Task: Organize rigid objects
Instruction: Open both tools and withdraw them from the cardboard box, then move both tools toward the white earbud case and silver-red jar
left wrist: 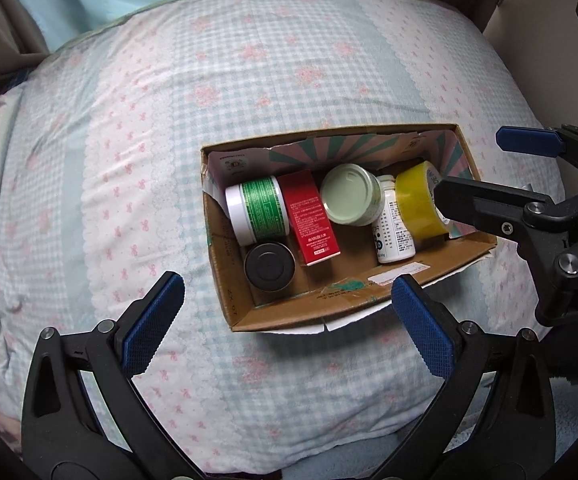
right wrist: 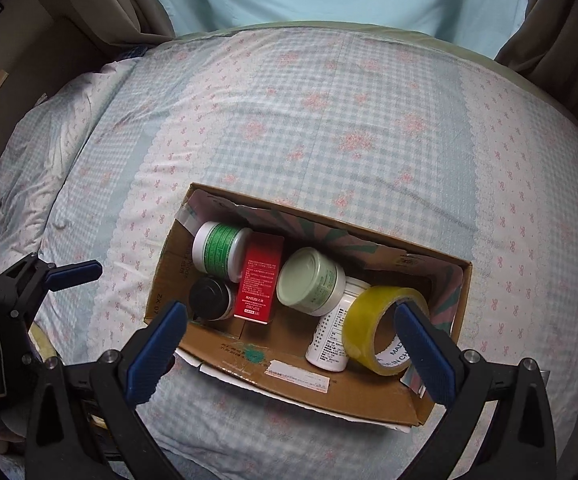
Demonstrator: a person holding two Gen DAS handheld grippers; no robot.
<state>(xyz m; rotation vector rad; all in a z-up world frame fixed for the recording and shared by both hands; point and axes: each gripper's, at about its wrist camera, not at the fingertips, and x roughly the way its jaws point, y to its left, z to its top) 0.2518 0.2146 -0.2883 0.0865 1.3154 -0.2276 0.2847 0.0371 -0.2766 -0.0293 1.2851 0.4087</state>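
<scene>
Open cardboard box [left wrist: 225,248] right of centre in the left view, low centre in the right view, sitting on a soft quilt [left wrist: 129,128] printed in pale blue gingham with pink bows and flowers; inner walls lined with pink and teal rays

Inside, packed close:
- squat round jar [left wrist: 259,210] with white lid and glossy green label, lying on its side at the box's left end
- small black-lidded jar [left wrist: 269,266] below it, round and matte
- flat red carton [left wrist: 309,218], rectangular, fine white print, leaning against the green jar
- pale green tub [left wrist: 351,194] tilted, smooth domed lid toward the camera
- white bottle [left wrist: 395,232] covered in small text, lying beside the tub
- roll of yellow tape [left wrist: 419,204], shiny, translucent, on edge at the right end, touching the bottle

Left gripper [left wrist: 289,316] at the bottom of its view, black fingers with blue knurled pads [left wrist: 155,320] spread fully wide, holding nothing, above the box's near edge

Right gripper [right wrist: 289,342] likewise spread to its widest and empty, one blue pad [right wrist: 423,350] overlapping the tape roll in the picture, contact impossible to tell; seen also at the right edge of the left view
</scene>
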